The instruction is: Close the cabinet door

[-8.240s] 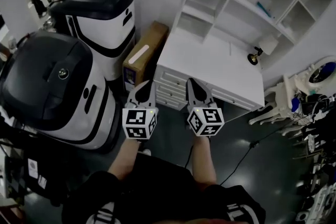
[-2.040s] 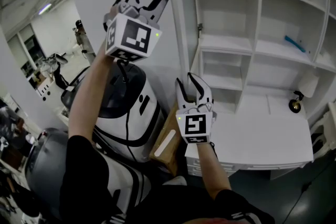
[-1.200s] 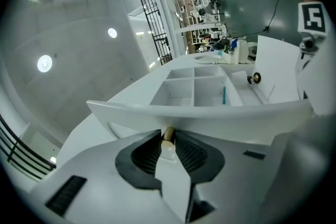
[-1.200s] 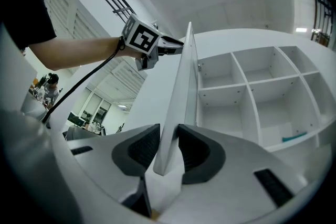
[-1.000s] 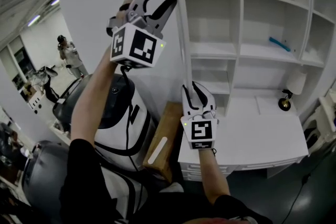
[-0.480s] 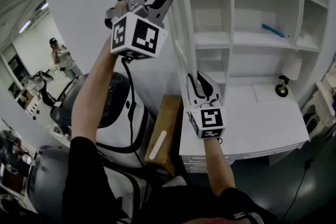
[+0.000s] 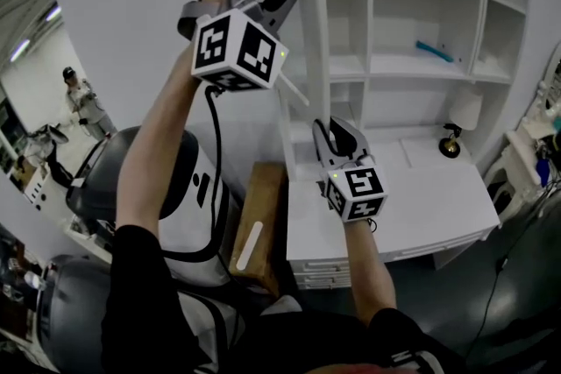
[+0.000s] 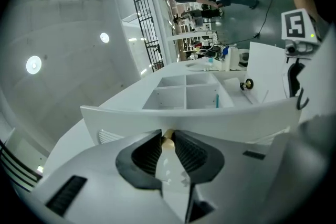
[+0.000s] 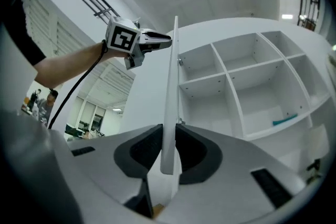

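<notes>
The right gripper (image 9: 168, 152) is closing its jaws around the lower edge of the cabinet door (image 9: 169, 86). The door is standing upright and edge-on, swung out from the white shelf unit (image 7: 412, 70). Higher up, the left gripper (image 8: 167, 147) is clamping the door's brass knob (image 8: 167, 141).

A white wall (image 7: 131, 13), dark glossy floor (image 7: 517, 293) and round ceiling lights (image 8: 33, 65) overhead.

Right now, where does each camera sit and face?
Head view: on the head, facing the cabinet door; both forearms show.
Left gripper view: on the left hand-held gripper, shut on the knob; jaws show.
Right gripper view: on the right hand-held gripper, jaws closing on the door; left forearm shows.
Gripper views share the door.
</notes>
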